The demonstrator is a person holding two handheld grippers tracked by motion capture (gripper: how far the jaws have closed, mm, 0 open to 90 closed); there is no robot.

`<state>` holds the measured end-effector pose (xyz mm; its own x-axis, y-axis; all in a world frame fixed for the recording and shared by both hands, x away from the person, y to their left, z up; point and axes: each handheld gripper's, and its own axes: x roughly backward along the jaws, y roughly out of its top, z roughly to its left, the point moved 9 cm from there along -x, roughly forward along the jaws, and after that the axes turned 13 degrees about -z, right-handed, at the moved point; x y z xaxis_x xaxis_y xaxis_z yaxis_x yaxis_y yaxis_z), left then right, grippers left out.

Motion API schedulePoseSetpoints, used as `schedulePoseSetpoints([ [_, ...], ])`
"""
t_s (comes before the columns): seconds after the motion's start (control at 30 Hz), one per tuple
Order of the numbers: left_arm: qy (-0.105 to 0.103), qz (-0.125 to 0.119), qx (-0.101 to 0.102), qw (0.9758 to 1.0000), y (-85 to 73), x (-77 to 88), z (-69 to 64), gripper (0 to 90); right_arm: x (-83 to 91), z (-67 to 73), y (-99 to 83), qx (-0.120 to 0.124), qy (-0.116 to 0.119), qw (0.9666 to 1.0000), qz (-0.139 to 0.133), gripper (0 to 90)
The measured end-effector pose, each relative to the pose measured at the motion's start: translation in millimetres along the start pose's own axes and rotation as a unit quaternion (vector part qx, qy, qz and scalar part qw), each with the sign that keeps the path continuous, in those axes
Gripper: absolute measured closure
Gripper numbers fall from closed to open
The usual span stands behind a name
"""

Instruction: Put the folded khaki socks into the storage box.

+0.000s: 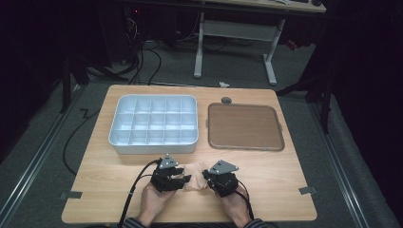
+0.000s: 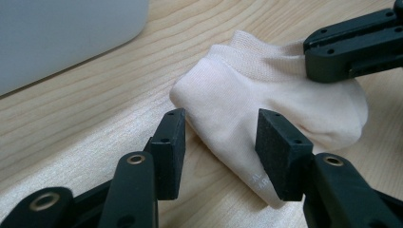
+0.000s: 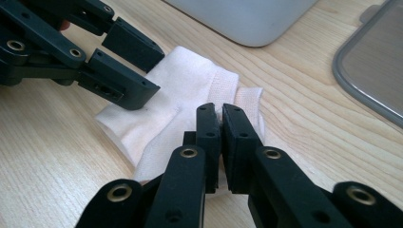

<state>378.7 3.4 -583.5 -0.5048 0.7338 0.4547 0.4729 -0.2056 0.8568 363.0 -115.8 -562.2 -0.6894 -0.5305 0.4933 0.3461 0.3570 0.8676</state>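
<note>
Cream-coloured knit ankle sock (image 1: 194,176), folded flat, lies on the pale wooden table (image 1: 285,190) near its front edge, between the two hand-held tools and in front of the white plastic compartment tray (image 1: 154,122). Left gripper (image 2: 221,142), black, two flat pads: jaws stand apart, one pad on bare wood just beside the sock's folded edge, the other resting over the fabric; the pads do not press the cloth, so nothing is gripped there. Right gripper (image 3: 221,137), also black: jaws drawn nearly together with a thin fold of the sock pinched between the pads, close to the ribbed cuff. In the left gripper view the right tool's jaw comes in from the upper right and lies on the sock's far end. In the high view both grippers sit side by side, left gripper (image 1: 167,176) and right gripper (image 1: 220,179), each in a hand (image 1: 154,202), tips turned inward to the sock. Brown rounded-square lid with a grey rim (image 1: 245,127) lies flat to the right of the tray, well apart from the sock. Compartments of the tray look bare.
</note>
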Motion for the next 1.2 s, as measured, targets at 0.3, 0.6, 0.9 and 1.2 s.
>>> schedulePoseSetpoints([
  [0.3, 0.019, 0.02, -0.028, 0.9992, -3.6, -3.8, -0.9, 54.7, 0.6, -11.7, -17.7, -0.003, -0.019, 0.9998, 0.008, 86.0],
  [0.6, 0.027, 0.02, -0.034, 0.9989, -2.1, -5.8, 1.8, 53.1, -5.1, -12.8, -24.3, 0.005, -0.022, 0.9997, -0.002, 84.6],
  [0.9, 0.031, 0.015, 0.006, 0.9994, -0.1, -5.7, 4.9, 50.3, -9.3, -12.8, -21.8, -0.004, -0.012, 0.9999, -0.008, 78.0],
  [1.2, 0.02, -0.008, 0.013, 0.9997, 15.1, 1.6, 11.9, 47.2, 6.6, -12.6, -6.6, -0.035, 0.0, 0.9986, -0.04, 80.3],
])
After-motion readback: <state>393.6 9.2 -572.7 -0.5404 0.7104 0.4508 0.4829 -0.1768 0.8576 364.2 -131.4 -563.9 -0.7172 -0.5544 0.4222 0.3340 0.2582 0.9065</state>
